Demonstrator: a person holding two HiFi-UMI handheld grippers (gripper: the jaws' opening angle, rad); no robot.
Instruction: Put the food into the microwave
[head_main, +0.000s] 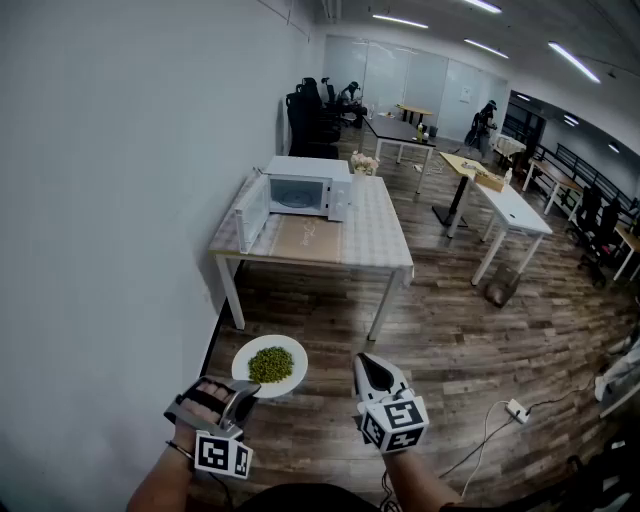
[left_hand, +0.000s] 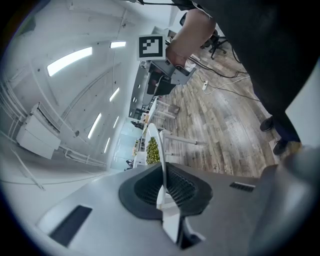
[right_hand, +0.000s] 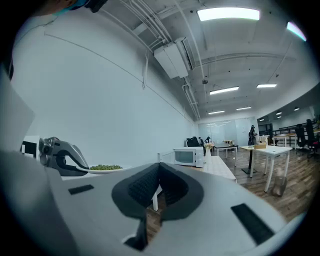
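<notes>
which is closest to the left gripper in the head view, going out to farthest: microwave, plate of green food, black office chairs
1. plate of green food, clamped in the left gripper itself.
2. microwave, ahead on the table, door open.
3. black office chairs, beyond it by the wall.

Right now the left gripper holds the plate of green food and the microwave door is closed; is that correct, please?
Not quite: the microwave door stands open, swung out to its left, as the head view shows. The rest holds: the left gripper is shut on the plate of green food.
</notes>
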